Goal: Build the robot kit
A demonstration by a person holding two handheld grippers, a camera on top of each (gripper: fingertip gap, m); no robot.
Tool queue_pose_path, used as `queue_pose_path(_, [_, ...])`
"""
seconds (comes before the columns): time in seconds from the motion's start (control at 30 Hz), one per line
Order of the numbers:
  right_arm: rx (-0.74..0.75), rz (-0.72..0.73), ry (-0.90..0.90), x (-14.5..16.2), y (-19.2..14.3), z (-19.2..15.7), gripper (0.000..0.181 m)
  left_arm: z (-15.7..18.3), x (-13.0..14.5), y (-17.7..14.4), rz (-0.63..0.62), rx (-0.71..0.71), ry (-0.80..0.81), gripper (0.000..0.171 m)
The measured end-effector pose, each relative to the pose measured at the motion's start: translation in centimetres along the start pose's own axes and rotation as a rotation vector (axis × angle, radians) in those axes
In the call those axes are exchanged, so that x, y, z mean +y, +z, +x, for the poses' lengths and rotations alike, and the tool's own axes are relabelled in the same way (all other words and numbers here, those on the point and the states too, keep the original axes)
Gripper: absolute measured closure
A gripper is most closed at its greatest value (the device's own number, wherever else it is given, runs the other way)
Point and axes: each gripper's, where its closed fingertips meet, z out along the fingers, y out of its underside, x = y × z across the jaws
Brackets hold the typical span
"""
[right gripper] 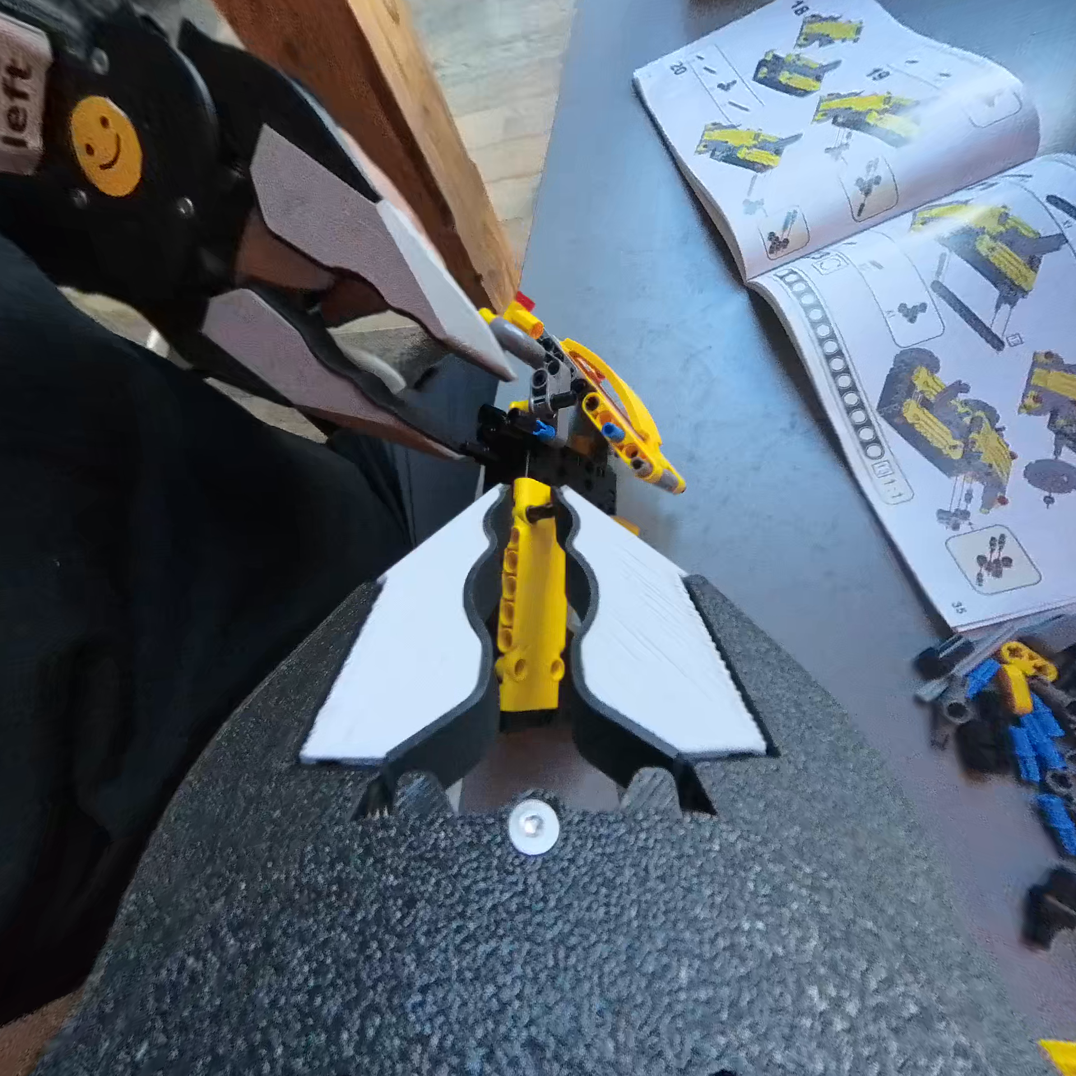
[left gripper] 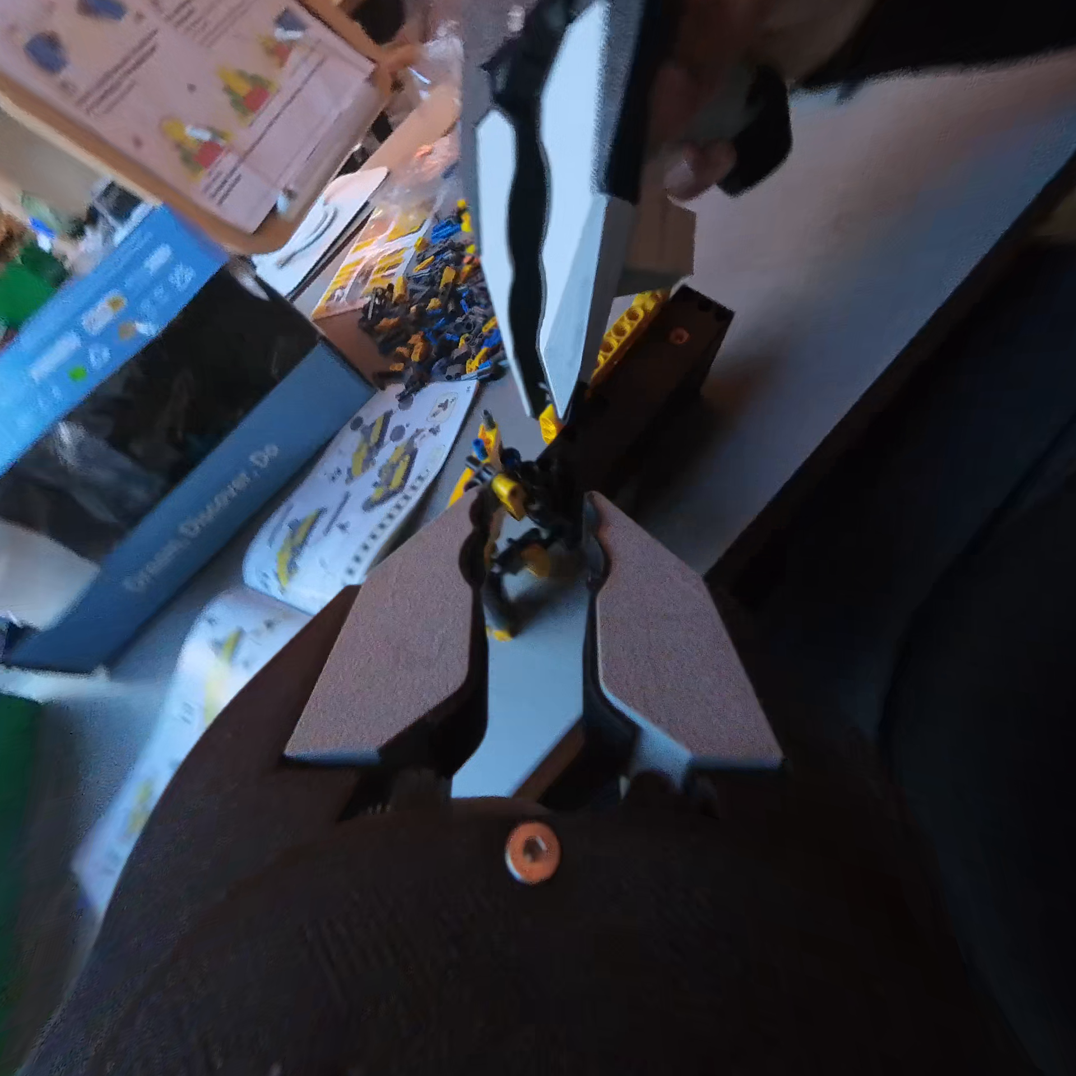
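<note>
A small yellow and black building-brick model [right gripper: 617, 419] is held just above the grey table [right gripper: 669, 262] between both grippers. My right gripper [right gripper: 533, 495] is shut on the model's long yellow beam [right gripper: 530, 605], which runs back between its white fingers. My left gripper [right gripper: 483, 413], with a yellow smiley sticker on its body, comes in from the upper left and is closed around the model's black end. In the left wrist view my left gripper [left gripper: 533, 503] has the model [left gripper: 509, 492] between its tips. The right gripper [left gripper: 547, 407] reaches down from above with the beam [left gripper: 629, 326].
An open instruction booklet [right gripper: 873, 233] lies on the table to the right. A pile of loose blue, yellow and grey parts [right gripper: 1013, 710] is near it. A blue box [left gripper: 174, 466] stands at the left. A wooden plank [right gripper: 396, 116] and a person's dark clothing [right gripper: 174, 582] are close by. Less than 4 cm separates the two grippers' tips.
</note>
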Motion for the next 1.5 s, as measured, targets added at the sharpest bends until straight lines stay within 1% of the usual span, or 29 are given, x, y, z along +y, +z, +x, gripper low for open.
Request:
queue_pose_path(0.03, [0.011, -0.009, -0.012, 0.2, 0.2, -0.6, 0.168, 0.4, 0.2, -0.5, 0.008, -0.007, -0.07, 0.149])
queue_pose_path(0.1, [0.053, -0.024, -0.049, 0.5, 0.9, -1.5, 0.165, 1.2, 1.2, -1.5, -0.004, -0.013, -0.175, 0.165])
queue_pose_path(0.13, [0.076, -0.027, -0.07, 0.6, 1.3, -1.9, 0.165, 1.7, 1.7, -1.8, -0.01, -0.003, -0.226, 0.167])
queue_pose_path(0.23, [0.178, -0.026, -0.145, 0.8, 2.0, -2.2, 0.167, 3.6, 4.2, -1.2, -0.085, 0.074, -0.376, 0.16])
queue_pose_path(0.3, [0.208, -0.073, -0.202, 1.7, 2.7, -2.6, 0.172, 4.7, 5.7, -0.7, -0.148, 0.129, -0.425, 0.16])
queue_pose_path(0.33, [0.243, -0.109, -0.23, 2.4, 3.0, -2.3, 0.173, 5.5, 5.8, -0.6, -0.153, 0.174, -0.442, 0.161])
queue_pose_path(0.37, [0.301, -0.127, -0.256, 2.8, 3.1, -1.8, 0.166, 6.0, 5.6, -0.8, -0.148, 0.209, -0.455, 0.158])
queue_pose_path(0.4, [0.34, -0.112, -0.282, 2.7, 3.1, -1.7, 0.163, 6.2, 5.5, -1.2, -0.146, 0.229, -0.45, 0.158])
queue_pose_path(0.43, [0.35, -0.103, -0.29, 2.8, 3.1, -1.9, 0.16, 6.1, 5.3, -1.7, -0.134, 0.232, -0.427, 0.156])
queue_pose_path(0.53, [0.363, 0.009, -0.296, 1.8, 2.7, -2.5, 0.155, 4.4, 4.6, -2.9, -0.086, 0.171, -0.323, 0.154])
queue_pose_path(0.57, [0.358, 0.025, -0.297, 1.6, 2.7, -2.6, 0.155, 3.7, 4.2, -3.0, -0.072, 0.161, -0.287, 0.152])
queue_pose_path(0.6, [0.352, 0.023, -0.304, 1.6, 2.8, -2.5, 0.155, 3.0, 4.0, -2.9, -0.064, 0.152, -0.25, 0.151])
queue_pose_path(0.7, [0.37, -0.048, -0.322, 1.8, 3.3, -1.2, 0.153, 1.7, 3.6, -2.0, -0.075, 0.142, -0.137, 0.147])
queue_pose_path(0.73, [0.366, -0.066, -0.345, 1.7, 3.5, -1.2, 0.156, 1.6, 3.7, -1.6, -0.076, 0.146, -0.102, 0.145])
queue_pose_path(0.8, [0.353, -0.121, -0.383, 1.9, 4.0, -1.1, 0.157, 1.7, 4.6, -0.6, -0.12, 0.176, -0.06, 0.142])
queue_pose_path(0.87, [0.329, -0.156, -0.404, 2.1, 4.4, -1.3, 0.155, 1.5, 4.7, 0.0, -0.11, 0.184, -0.04, 0.134])
queue_pose_path(0.93, [0.33, -0.159, -0.426, 1.9, 4.1, -1.3, 0.155, 1.2, 4.6, 0.2, -0.113, 0.194, -0.007, 0.136])
queue_pose_path(1.0, [0.329, -0.142, -0.402, 1.5, 3.2, -1.2, 0.164, 0.6, 4.2, 0.0, -0.115, 0.179, 0.002, 0.142])
queue_pose_path(1.07, [0.321, -0.112, -0.372, 1.1, 2.4, -1.0, 0.172, 0.4, 3.2, -0.8, -0.088, 0.152, -0.025, 0.144])
queue_pose_path(1.13, [0.286, -0.102, -0.318, 1.1, 2.3, -0.9, 0.17, 1.2, 2.6, -1.2, -0.065, 0.143, -0.096, 0.148])
queue_pose_path(1.17, [0.279, -0.11, -0.304, 1.1, 2.5, -0.7, 0.166, 1.5, 3.0, -1.0, -0.081, 0.14, -0.124, 0.148])
queue_pose_path(1.23, [0.289, -0.134, -0.33, 1.3, 3.1, -0.2, 0.155, 1.6, 4.1, -0.3, -0.121, 0.107, -0.173, 0.147])
queue_pose_path(1.3, [0.265, -0.188, -0.326, 2.0, 3.9, -0.1, 0.143, 2.1, 3.8, -0.1, -0.104, 0.103, -0.239, 0.147])
queue_pose_path(1.33, [0.227, -0.212, -0.298, 2.4, 4.3, -0.6, 0.139, 2.7, 3.2, -0.2, -0.076, 0.111, -0.253, 0.154])
queue_pose_path(1.37, [0.182, -0.215, -0.272, 2.5, 4.5, -1.3, 0.13, 3.0, 2.9, -0.2, -0.063, 0.098, -0.253, 0.16])
queue_pose_path(1.4, [0.129, -0.214, -0.245, 2.6, 4.5, -2.0, 0.138, 2.7, 3.1, 0.0, -0.069, 0.054, -0.247, 0.16])
queue_pose_path(1.43, [0.071, -0.209, -0.22, 2.7, 4.4, -2.9, 0.151, 2.5, 3.7, 0.3, -0.092, 0.02, -0.249, 0.162])
queue_pose_path(1.47, [0.023, -0.194, -0.203, 2.6, 4.4, -3.6, 0.154, 2.3, 4.1, 0.6, -0.107, 0.01, -0.269, 0.167])
queue_pose_path(1.5, [0.014, -0.175, -0.203, 2.5, 4.3, -3.8, 0.152, 1.9, 4.3, 0.8, -0.102, -0.005, -0.294, 0.164])
